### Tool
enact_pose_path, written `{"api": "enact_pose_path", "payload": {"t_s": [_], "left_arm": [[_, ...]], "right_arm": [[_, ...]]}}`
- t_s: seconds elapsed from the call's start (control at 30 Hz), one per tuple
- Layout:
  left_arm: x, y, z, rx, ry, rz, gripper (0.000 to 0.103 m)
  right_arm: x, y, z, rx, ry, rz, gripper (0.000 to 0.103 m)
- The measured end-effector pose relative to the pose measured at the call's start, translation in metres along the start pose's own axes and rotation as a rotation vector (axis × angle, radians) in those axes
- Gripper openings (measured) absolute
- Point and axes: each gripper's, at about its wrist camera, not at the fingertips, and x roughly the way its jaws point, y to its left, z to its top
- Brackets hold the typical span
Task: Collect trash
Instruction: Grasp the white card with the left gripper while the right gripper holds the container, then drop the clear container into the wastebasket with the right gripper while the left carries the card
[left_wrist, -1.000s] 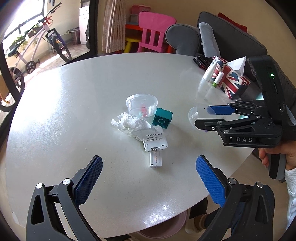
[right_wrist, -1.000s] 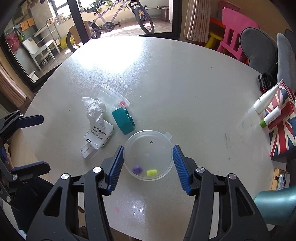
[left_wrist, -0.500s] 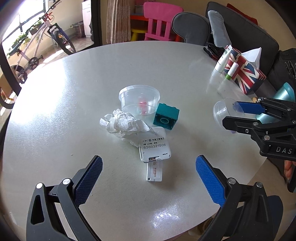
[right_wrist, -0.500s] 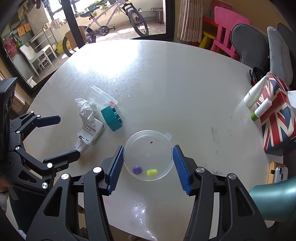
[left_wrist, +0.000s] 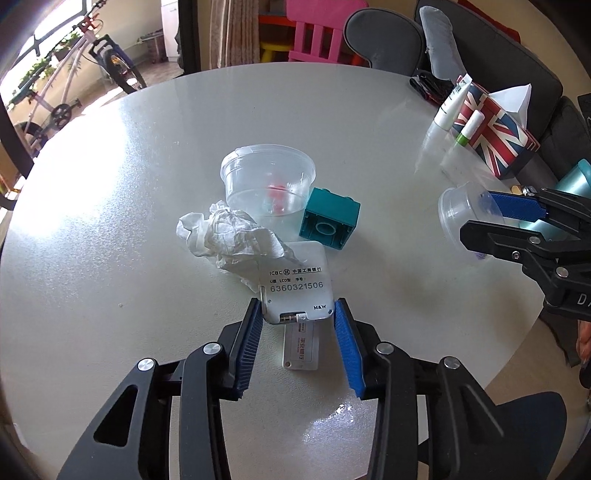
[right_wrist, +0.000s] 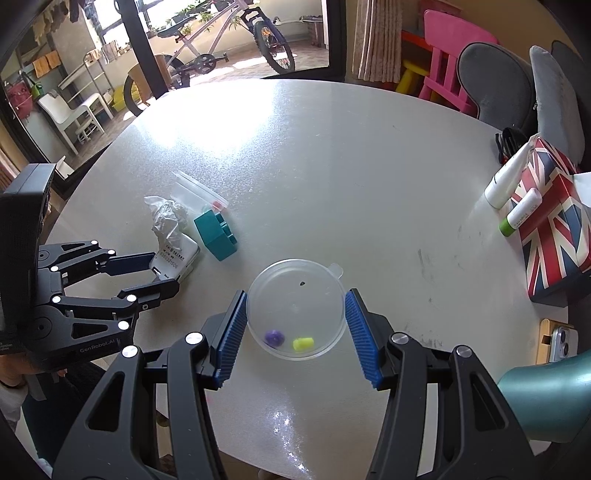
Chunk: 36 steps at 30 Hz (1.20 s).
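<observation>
A round white table (left_wrist: 110, 229) stands in a bright room, a bicycle (right_wrist: 221, 48) behind glass and a pink chair (right_wrist: 454, 59) past its far edge. The left gripper (left_wrist: 298, 316) points steeply down at a white card reader (left_wrist: 293, 284); its jaws have just been closing from wide spread, and its blue pads (left_wrist: 252, 332) now sit at the reader's two near corners, seemingly touching, with a small white tag (left_wrist: 302, 345) lying between the fingers closer in. A crumpled tissue (left_wrist: 229, 236) lies against the reader's far side, a clear tub (left_wrist: 267, 181) beyond that, and a teal block (left_wrist: 329, 223) just beside the tub. The right gripper (right_wrist: 295, 325) pinches a clear cup (right_wrist: 295, 306) by its rim, a purple bit (right_wrist: 274, 336) and a yellow bit (right_wrist: 303, 343) inside. A flag-printed tissue box (right_wrist: 550, 221) sits at the table's right edge with two tubes (right_wrist: 504, 182) leaning on it. Compared with a second ago, the left gripper is lower and nearer the reader, which then lay well ahead of its open fingers; the cup and the right gripper's hold look unchanged
</observation>
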Motion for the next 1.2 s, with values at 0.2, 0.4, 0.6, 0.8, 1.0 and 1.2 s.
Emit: {"api": "enact_pose_path", "payload": {"t_s": [0.2, 0.4, 0.6, 0.8, 1.0, 1.2], "left_arm": [[-0.005, 0.002, -0.001, -0.002, -0.006, -0.020, 0.040], [-0.019, 0.002, -0.002, 0.007, -0.026, -0.041, 0.039], [-0.036, 0.008, -0.005, 0.010, -0.050, -0.043, 0.039], [-0.049, 0.012, -0.008, 0.007, -0.070, -0.042, 0.039], [-0.062, 0.015, -0.011, 0.006, -0.089, -0.046, 0.039], [-0.084, 0.015, -0.024, 0.025, -0.111, -0.052, 0.039]], "right_arm": [[0.000, 0.005, 0.000, -0.004, -0.002, 0.007, 0.054], [-0.002, 0.010, 0.001, -0.012, -0.009, 0.013, 0.054], [-0.008, 0.017, -0.002, -0.018, -0.020, 0.018, 0.054], [-0.014, 0.024, -0.004, -0.026, -0.030, 0.028, 0.054], [-0.022, 0.034, -0.008, -0.041, -0.042, 0.034, 0.054], [-0.036, 0.047, -0.018, -0.058, -0.062, 0.049, 0.054]]}}
